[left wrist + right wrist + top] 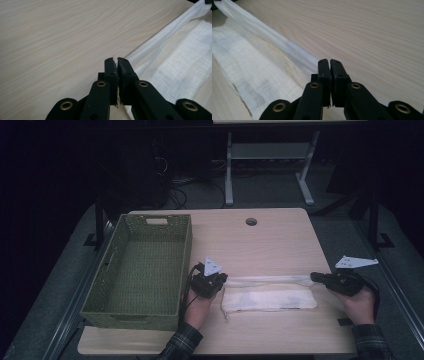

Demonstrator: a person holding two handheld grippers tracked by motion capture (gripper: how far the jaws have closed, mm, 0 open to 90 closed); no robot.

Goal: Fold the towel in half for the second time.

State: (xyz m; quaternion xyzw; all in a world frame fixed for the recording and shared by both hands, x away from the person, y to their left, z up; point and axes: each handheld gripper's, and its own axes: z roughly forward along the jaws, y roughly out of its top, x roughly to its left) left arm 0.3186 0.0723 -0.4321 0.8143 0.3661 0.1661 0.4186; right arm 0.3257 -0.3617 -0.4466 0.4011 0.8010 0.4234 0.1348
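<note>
A white cloth (270,299) lies folded on the wooden table (272,242) between my two grippers. Its far edge is pulled into a taut strip running from one gripper to the other. My left gripper (223,278) pinches the strip's left end, and my right gripper (314,277) pinches the right end. In the left gripper view the jaws (117,59) are shut with a sliver of cloth (180,62) at their tips. In the right gripper view the jaws (329,61) are shut where the cloth (249,62) strip reaches them.
A green woven basket (130,315) with nothing in it stands on the table's left side, right next to my left hand. A round cable hole (251,221) sits near the table's far edge. A desk frame stands on the floor beyond.
</note>
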